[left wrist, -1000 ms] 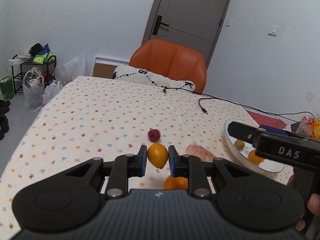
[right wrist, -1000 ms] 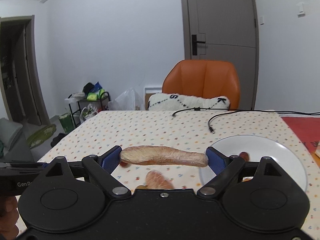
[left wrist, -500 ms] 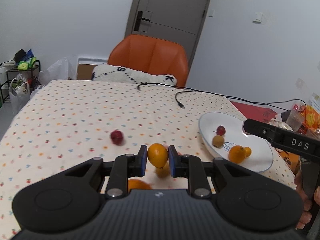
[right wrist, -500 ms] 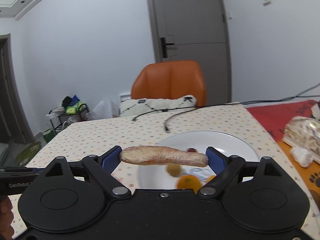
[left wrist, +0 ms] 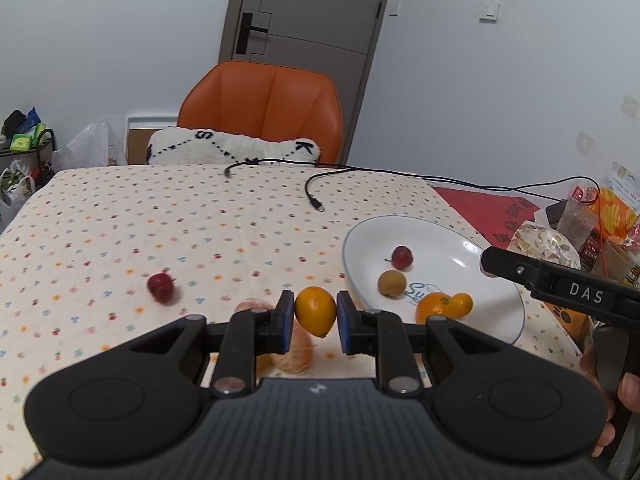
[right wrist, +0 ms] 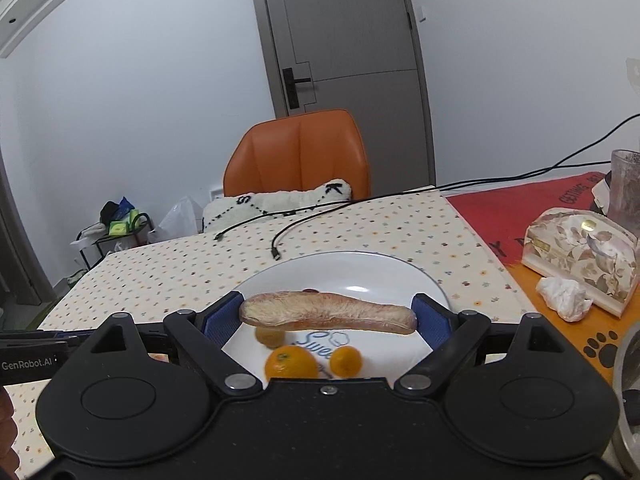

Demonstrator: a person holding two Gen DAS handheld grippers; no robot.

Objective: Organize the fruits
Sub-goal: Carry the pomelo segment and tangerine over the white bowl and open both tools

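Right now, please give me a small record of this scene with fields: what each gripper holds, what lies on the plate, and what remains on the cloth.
left gripper: shut on a small orange-yellow pointed citrus fruit
right gripper: holds a long pale pink-orange peeled fruit segment by its ends, above the plate
round white plate: one red fruit, one brown round fruit, one orange, one smaller orange fruit
dotted tablecloth: one dark red fruit, a pale peeled piece partly hidden behind the left gripper
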